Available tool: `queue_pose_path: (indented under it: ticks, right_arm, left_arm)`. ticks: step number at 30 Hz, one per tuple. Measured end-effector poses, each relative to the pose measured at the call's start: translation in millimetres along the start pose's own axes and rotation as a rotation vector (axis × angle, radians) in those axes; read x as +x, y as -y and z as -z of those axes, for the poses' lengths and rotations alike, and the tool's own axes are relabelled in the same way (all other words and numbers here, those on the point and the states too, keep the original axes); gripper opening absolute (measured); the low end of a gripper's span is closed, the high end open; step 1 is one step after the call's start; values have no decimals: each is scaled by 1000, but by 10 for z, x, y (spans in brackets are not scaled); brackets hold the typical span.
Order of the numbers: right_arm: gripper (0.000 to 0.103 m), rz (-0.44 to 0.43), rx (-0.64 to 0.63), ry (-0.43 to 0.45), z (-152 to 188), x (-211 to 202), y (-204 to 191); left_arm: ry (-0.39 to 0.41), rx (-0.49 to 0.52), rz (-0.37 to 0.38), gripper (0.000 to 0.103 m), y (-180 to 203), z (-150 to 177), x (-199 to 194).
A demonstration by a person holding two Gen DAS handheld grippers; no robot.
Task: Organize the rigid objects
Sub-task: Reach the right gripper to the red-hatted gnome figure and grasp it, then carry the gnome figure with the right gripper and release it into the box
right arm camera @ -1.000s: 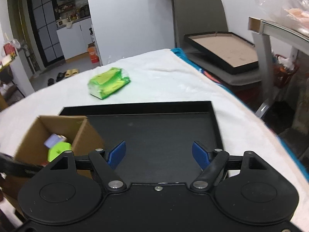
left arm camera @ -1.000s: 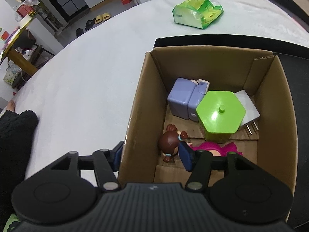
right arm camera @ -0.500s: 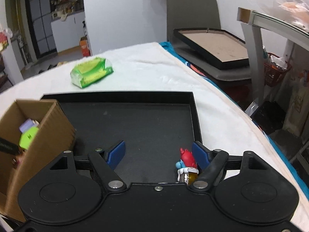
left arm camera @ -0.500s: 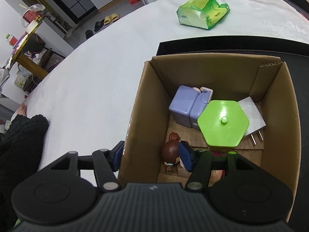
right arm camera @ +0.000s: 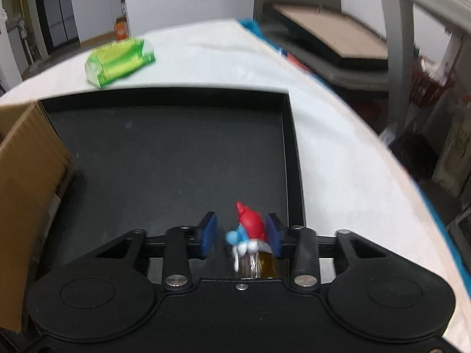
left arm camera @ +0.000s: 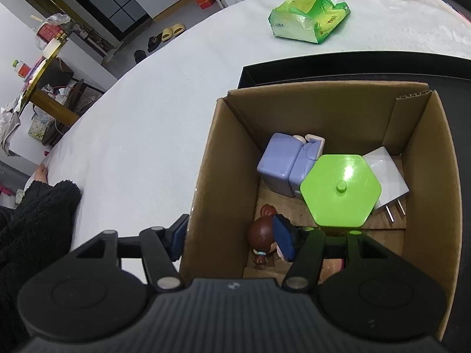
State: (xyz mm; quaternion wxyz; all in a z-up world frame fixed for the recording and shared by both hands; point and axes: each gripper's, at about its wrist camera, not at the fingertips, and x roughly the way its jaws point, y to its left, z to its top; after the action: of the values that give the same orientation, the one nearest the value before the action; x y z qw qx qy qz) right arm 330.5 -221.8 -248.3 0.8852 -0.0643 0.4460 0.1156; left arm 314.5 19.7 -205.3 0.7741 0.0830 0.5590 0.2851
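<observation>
A cardboard box (left arm camera: 429,158) stands on a black tray (right arm camera: 176,158). Inside it lie a purple toy (left arm camera: 287,161), a green hexagonal lid (left arm camera: 341,188), a white plug (left arm camera: 388,173) and a brown-haired figurine (left arm camera: 262,235). My left gripper (left arm camera: 232,236) is open and straddles the box's left wall, one finger inside, one outside. My right gripper (right arm camera: 241,235) is open around a small figure with a red hat (right arm camera: 250,232) standing near the tray's right front corner; the right pad is close to it.
A green plastic packet (left arm camera: 309,19) lies on the white tablecloth beyond the tray; it also shows in the right wrist view (right arm camera: 117,61). A dark sleeve (left arm camera: 35,220) rests at the table's left edge. A chair with a framed board (right arm camera: 329,41) stands to the right.
My right gripper has moved right and down to the red-hatted figure, and its jaws have narrowed around it. My left gripper has stayed on the box wall, shifting slightly.
</observation>
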Motion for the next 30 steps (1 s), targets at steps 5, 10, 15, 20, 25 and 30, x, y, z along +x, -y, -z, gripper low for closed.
queue_pose_path:
  ticks: [5, 10, 15, 20, 25, 30]
  right_arm:
    - [32, 15, 8, 38, -13, -116, 25]
    - [31, -18, 26, 77, -85, -298, 17]
    - [31, -40, 17, 111, -143, -445, -37]
    - [31, -71, 33, 156, -241, -617, -62]
    - [31, -115, 39, 207, -357, -815, -146]
    - [31, -155, 20, 247, -448, -953, -297]
  left_arm:
    - [6, -7, 11, 60, -14, 7, -20]
    - [23, 1, 31, 60, -41, 46, -63]
    - [32, -8, 64, 60, -102, 84, -79]
    - [44, -31, 111, 60, -187, 139, -92]
    - [72, -46, 139, 59, -236, 204, -133]
    - [84, -41, 161, 56, -279, 292, -156]
